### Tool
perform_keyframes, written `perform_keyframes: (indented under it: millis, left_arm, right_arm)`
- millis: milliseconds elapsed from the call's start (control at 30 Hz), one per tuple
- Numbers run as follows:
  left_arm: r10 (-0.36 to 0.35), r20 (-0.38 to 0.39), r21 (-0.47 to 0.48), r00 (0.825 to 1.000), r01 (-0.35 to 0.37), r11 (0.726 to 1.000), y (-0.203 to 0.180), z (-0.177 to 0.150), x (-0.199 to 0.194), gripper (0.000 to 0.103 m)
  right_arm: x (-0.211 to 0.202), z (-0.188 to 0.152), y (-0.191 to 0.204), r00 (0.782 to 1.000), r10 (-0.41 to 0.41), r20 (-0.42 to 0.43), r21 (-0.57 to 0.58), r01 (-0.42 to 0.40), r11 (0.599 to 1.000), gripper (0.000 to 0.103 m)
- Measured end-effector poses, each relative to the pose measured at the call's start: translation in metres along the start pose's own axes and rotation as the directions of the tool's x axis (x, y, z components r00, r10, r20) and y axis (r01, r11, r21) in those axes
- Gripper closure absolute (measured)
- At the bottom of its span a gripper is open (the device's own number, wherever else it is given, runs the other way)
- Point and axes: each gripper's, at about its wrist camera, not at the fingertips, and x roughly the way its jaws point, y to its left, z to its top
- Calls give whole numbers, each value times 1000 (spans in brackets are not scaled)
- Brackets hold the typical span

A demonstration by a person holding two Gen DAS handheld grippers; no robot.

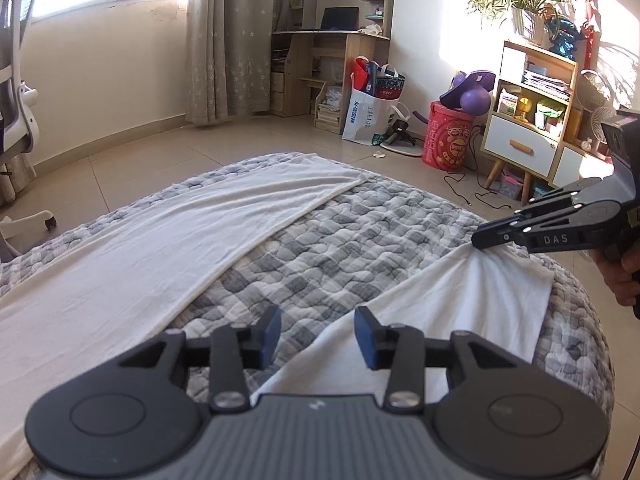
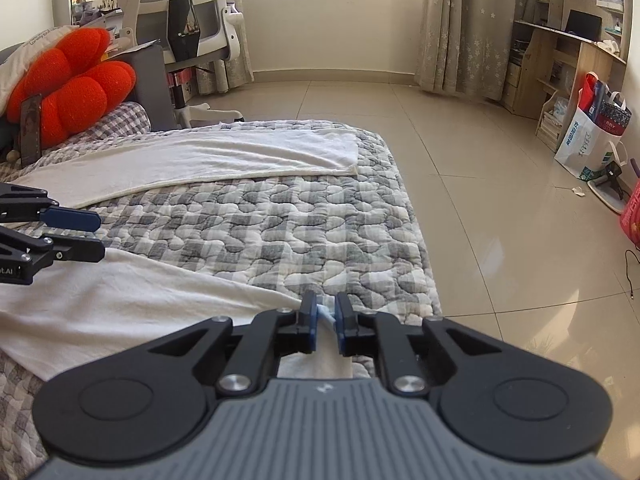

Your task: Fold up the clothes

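On the quilt (image 1: 340,236), left tool (image 1: 317,334) gapes; right tool (image 2: 325,326) loosely straddles white cloth (image 2: 120,300).

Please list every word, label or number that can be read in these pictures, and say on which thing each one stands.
"DAS": on the side of the right gripper.
"ot.AI", cut off by the picture's edge: on the left gripper.
"ERRY", partly hidden: on the dark bag inside the white shopping bag.
Blue characters on the white shopping bag: too blurred to read.
Characters on the red drum: too blurred to read.
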Motion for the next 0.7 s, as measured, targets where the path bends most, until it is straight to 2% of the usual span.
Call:
perform_keyframes:
  millis: [33, 67, 133, 367, 500, 700]
  left_arm:
    - [7, 4, -3, 1000, -7, 1000, 1, -1, -4, 55]
    - [14, 8, -6, 1000, -14, 1000, 2, -1, -8, 50]
    - [35, 11, -6, 999, -35, 999, 2, -3, -16, 45]
    - [132, 1, -32, 991, -132, 991, 15, -18, -52, 37]
    - [205, -4, -56, 979, -205, 977, 27, -31, -74, 35]
    - [280, -2, -78, 960, -280, 957, 40, -47, -109, 31]
  right_arm:
    - [-2, 0, 1, 1000, -6, 4, -6, 6, 1000, 81]
    - [-5, 0, 3, 1000, -8, 7, -12, 9, 1000, 71]
    - [-10, -1, 8, 1000, -5, 20, -25, 5, 1000, 63]
    - [-22, -3, 30, 999, 28, 29, -66, -26, 997, 63]
    - [-25, -4, 46, 998, 62, 26, -85, -60, 995, 63]
    - [-33, -4, 68, 993, 111, 28, -123, -106, 987, 62]
